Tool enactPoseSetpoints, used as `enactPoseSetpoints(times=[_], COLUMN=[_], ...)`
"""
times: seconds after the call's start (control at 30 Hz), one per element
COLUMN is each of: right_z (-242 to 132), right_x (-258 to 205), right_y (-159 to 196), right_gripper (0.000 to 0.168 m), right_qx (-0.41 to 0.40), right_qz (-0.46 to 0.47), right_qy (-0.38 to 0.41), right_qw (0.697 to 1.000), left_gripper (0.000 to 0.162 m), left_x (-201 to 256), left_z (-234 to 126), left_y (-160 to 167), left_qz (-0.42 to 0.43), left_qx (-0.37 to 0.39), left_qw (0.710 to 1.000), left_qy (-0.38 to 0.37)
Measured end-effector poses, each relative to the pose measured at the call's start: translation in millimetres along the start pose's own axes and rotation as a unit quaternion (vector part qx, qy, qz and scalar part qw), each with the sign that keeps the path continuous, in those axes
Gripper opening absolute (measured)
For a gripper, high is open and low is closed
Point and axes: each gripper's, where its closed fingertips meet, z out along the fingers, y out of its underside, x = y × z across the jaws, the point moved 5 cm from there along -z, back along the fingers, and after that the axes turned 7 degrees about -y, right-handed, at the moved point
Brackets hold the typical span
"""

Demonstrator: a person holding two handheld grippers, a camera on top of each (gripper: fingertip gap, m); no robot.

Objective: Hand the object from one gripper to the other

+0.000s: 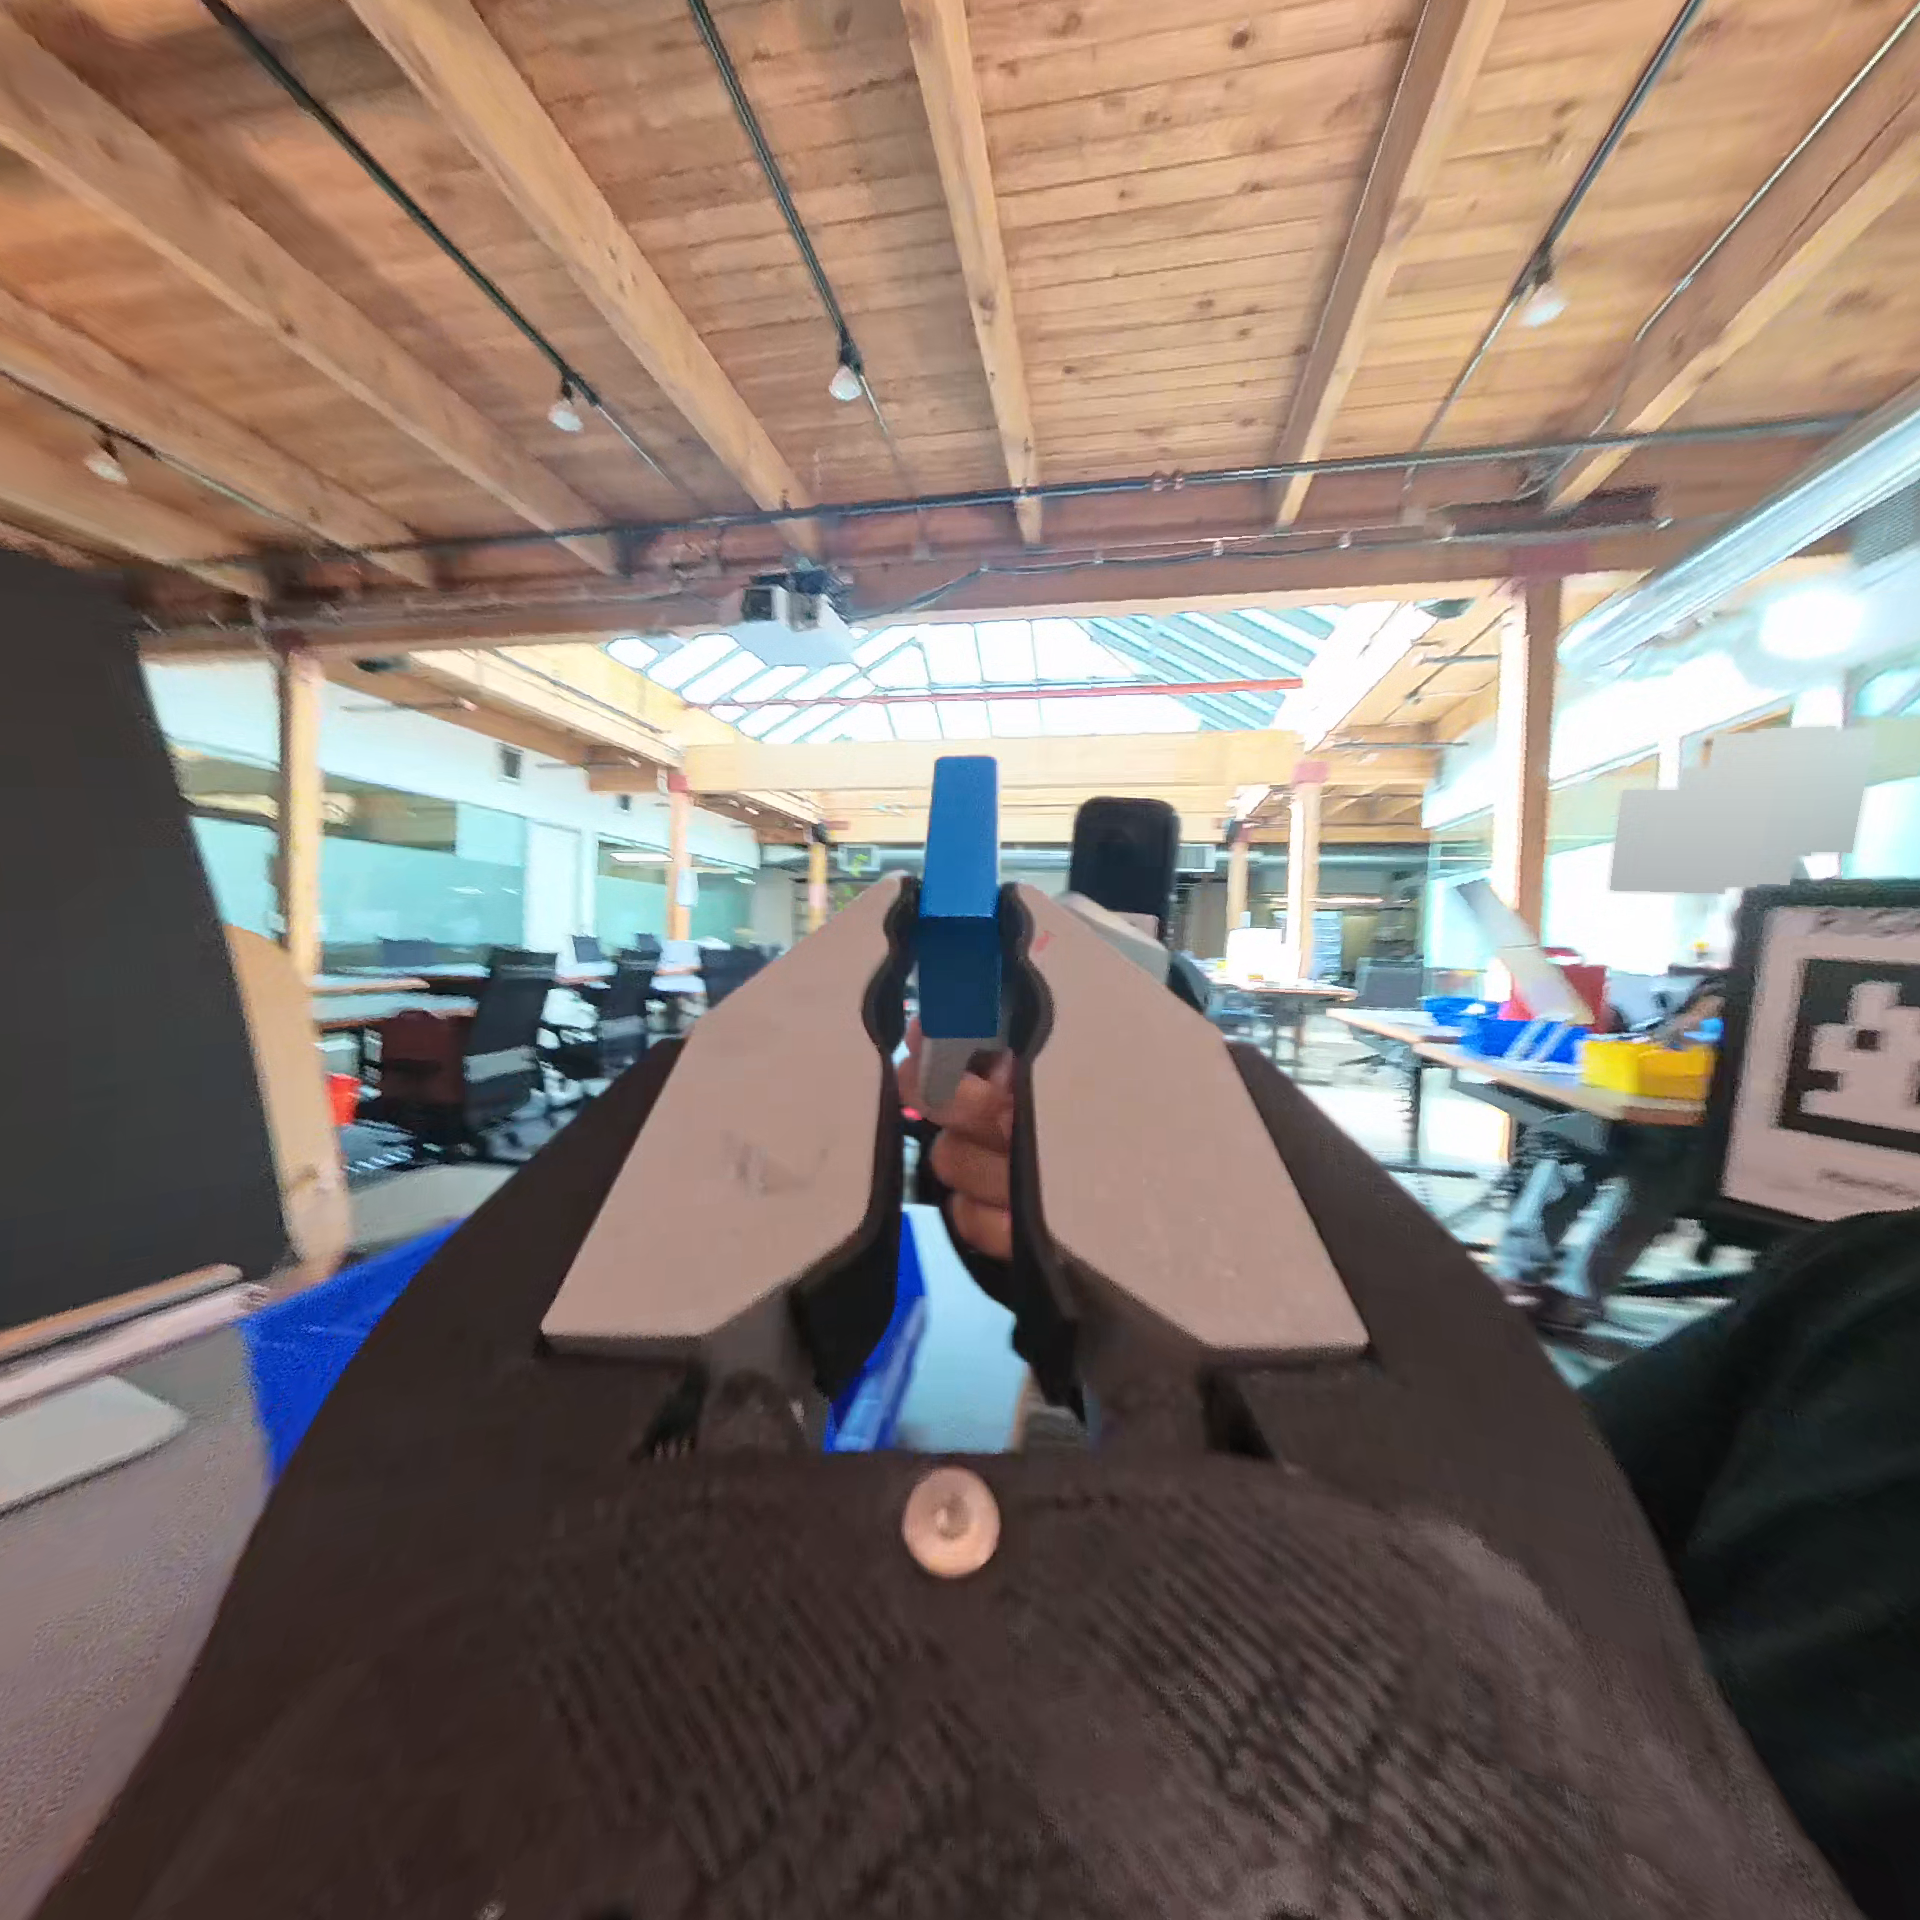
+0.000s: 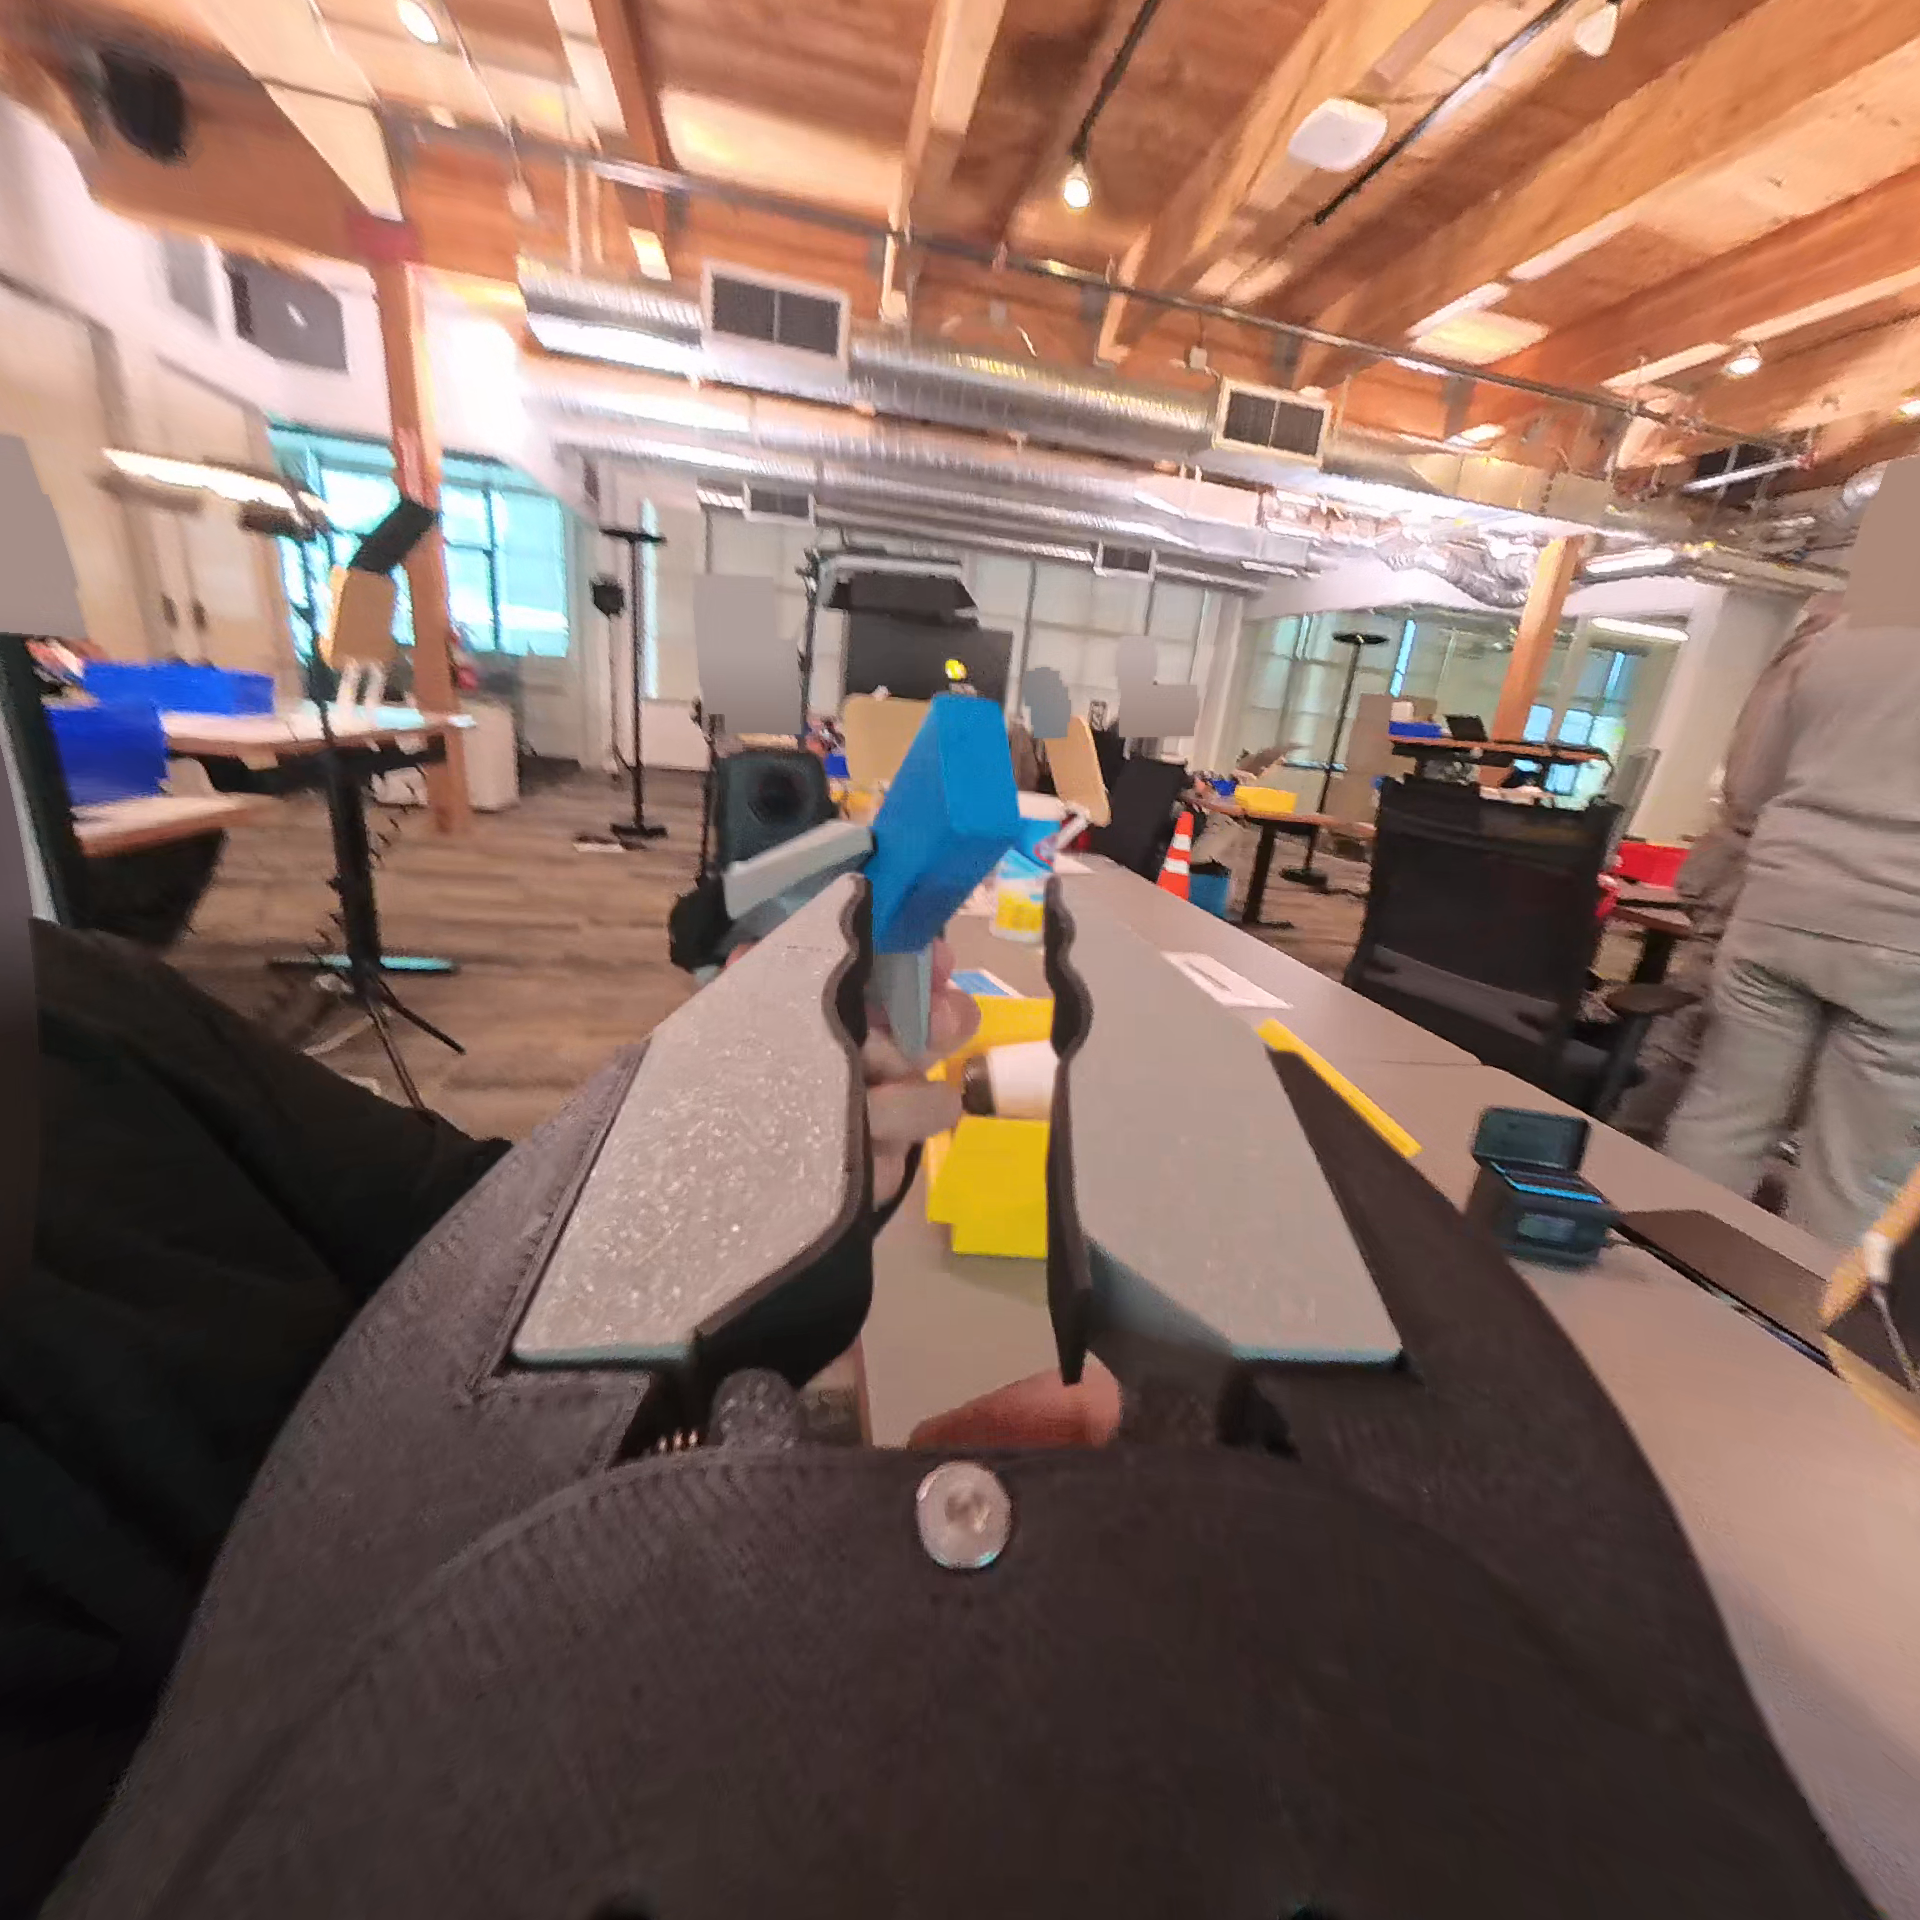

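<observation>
Notably, in the left wrist view the left gripper (image 1: pixel 958 961) was clamped on the blue block (image 1: pixel 961 935), both black pads pressed flat to its sides, with the block held upright in mid-air and its upper part standing clear above the fingertips. A grey finger and a hand (image 1: pixel 971 1153) showed in the gap below the block (the other gripper's, apparently, though only partly visible). In the right wrist view the right gripper (image 2: pixel 954 914) stood moderately open, holding nothing; the blue block (image 2: pixel 940 821) sat tilted between and just beyond its fingertips, near the left pad and clearly apart from the right one. The left gripper (image 2: pixel 790 873) reached in from the left, gripping the block low. A grey table (image 2: pixel 1558 1403) lay below, carrying yellow blocks (image 2: pixel 992 1195) and a small dark case (image 2: pixel 1538 1184). Risks, as judged: the block was skewed relative to the right jaws, so closing could catch an edge and twist it loose; the two sets of fingers were crowded and might pinch each other; an early release by the left would drop the block onto the table.
</observation>
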Motion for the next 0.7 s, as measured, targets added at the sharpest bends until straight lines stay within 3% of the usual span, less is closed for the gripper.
enactPoseSetpoints(times=[0.3, 0.43, 0.57, 0.63, 0.7], right_z=[2.0, -1.7, -15.1, -18.9, -18.4], right_x=[5.5, 21.9, 36.0, 39.7, 43.7], right_y=[-2.3, 3.0, 1.2, 0.7, 5.4], right_gripper=[0.017, 0.014, 0.013, 0.013, 0.013], right_qx=[0.043, 0.04, 0.051, 0.06, 0.058], right_qz=[-0.03, 0.034, 0.07, 0.096, 0.128], right_qy=[0.025, 0.042, 0.067, 0.066, 0.063], right_qw=[0.998, 0.998, 0.994, 0.991, 0.988], left_gripper=[0.014, 0.018, 0.044, 0.052, 0.059], left_x=[-5.4, -26.7, -37.3, -37.4, -46.8], left_z=[8.4, 7.2, 2.4, -3.2, -10.0], left_y=[21.7, 26.4, 23.9, 30.7, 34.4], left_qz=[-0.14, -0.124, -0.025, 0.11, 0.285], left_qx=[-0.027, -0.068, -0.148, -0.212, -0.237], left_qw=[0.99, 0.989, 0.988, 0.971, 0.925], left_qy=[0.01, -0.044, -0.034, -0.031, -0.083])
